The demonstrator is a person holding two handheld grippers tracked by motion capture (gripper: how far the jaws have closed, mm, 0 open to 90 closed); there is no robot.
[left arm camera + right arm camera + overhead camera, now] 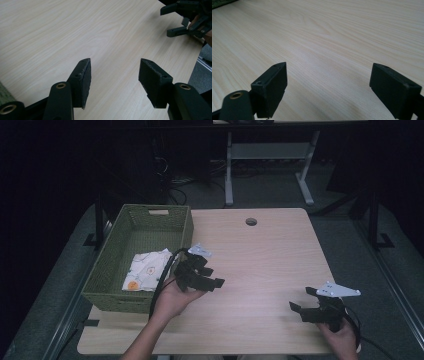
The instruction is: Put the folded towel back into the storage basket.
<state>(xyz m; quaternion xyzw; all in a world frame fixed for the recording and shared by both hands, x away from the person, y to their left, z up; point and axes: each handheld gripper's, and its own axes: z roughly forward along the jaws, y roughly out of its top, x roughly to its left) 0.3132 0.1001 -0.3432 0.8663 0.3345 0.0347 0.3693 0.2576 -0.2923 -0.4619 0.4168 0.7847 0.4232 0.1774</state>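
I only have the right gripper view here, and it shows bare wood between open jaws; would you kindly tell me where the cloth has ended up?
Observer: The white patterned cloth lies folded inside the green woven basket, at the table's left edge.
Operator: Thank you. Where is the left gripper?
Observer: The left gripper is just right of the basket, open and holding nothing.
Operator: And my own right gripper?
Observer: The right gripper sits near the front right corner of the light wooden table, far from the basket.
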